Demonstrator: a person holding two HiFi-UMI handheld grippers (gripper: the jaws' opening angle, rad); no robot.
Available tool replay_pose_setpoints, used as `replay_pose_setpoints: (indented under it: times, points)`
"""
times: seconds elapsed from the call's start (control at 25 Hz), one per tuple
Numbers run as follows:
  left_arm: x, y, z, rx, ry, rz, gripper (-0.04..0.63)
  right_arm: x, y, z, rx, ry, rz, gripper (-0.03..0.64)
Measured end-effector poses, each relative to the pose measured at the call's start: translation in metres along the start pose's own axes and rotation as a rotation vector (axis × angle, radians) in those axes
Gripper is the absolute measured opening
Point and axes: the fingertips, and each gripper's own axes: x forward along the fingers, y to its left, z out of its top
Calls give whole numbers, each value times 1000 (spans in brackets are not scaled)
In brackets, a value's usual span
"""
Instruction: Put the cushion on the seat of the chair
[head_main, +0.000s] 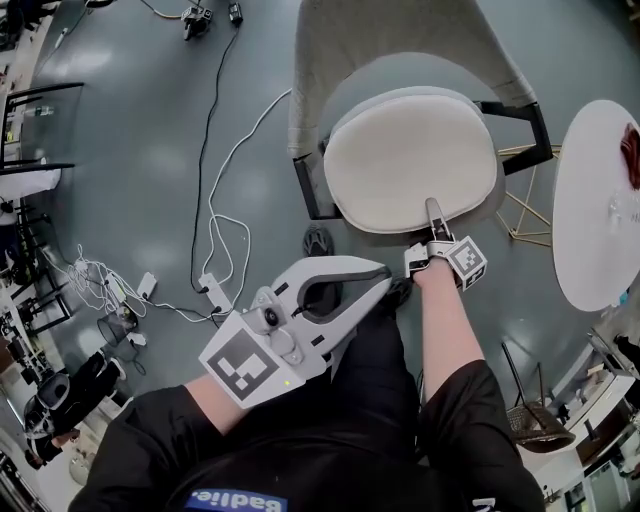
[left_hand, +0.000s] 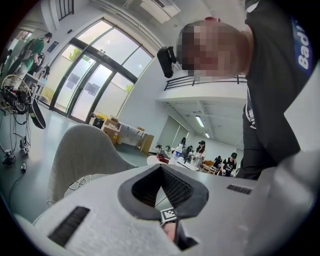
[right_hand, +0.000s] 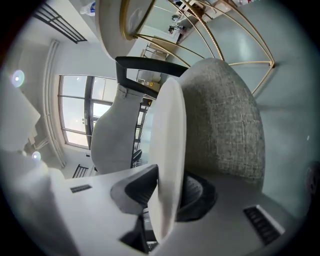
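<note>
A cream round cushion (head_main: 410, 160) lies over the seat of a grey fabric chair (head_main: 400, 35); whether it rests fully on the seat I cannot tell. My right gripper (head_main: 433, 212) is shut on the cushion's near edge. In the right gripper view the cushion (right_hand: 167, 150) shows edge-on between the dark pads of the right gripper (right_hand: 167, 192), with the grey chair seat (right_hand: 225, 125) right beside it. My left gripper (head_main: 383, 275) hangs in front of the chair, left of the right one, jaws shut and holding nothing. In the left gripper view the left gripper (left_hand: 161, 169) has its tips together.
A white round table (head_main: 595, 200) on a gold wire base (head_main: 525, 215) stands right of the chair. Cables and a power strip (head_main: 215, 290) trail over the grey floor at the left. Black chair frames (head_main: 30, 130) stand at the far left. Several people (left_hand: 200, 150) sit in the background.
</note>
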Motion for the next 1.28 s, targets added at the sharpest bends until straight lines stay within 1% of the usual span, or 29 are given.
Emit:
replay_pose_setpoints:
  times: [0.2, 0.36, 0.48, 0.6, 0.76, 1.0, 1.12, 1.28]
  points:
    - [-2, -4, -5, -24, -3, 11, 2, -1, -9, -5, 19, 31, 27, 80]
    - [-1, -10, -4, -18, -10, 10, 2, -5, -11, -4, 17, 34, 42, 101]
    - [-2, -13, -8, -18, -10, 15, 2, -6, -9, -5, 16, 39, 62, 138]
    - [-2, -18, -12, -21, -11, 17, 2, -12, -10, -6, 22, 42, 67, 156]
    - [1, -26, -13, -18, -8, 12, 2, -25, -16, -5, 31, 44, 64, 164]
    - [4, -41, -13, -5, -8, -7, 2, -55, -27, -3, 38, 44, 35, 178]
    - [6, -50, -11, -4, -11, -14, 2, -70, -22, 2, 31, 42, 42, 178]
    - [6, -68, -3, 6, -11, -38, 2, -89, -6, 9, -12, 50, 58, 178]
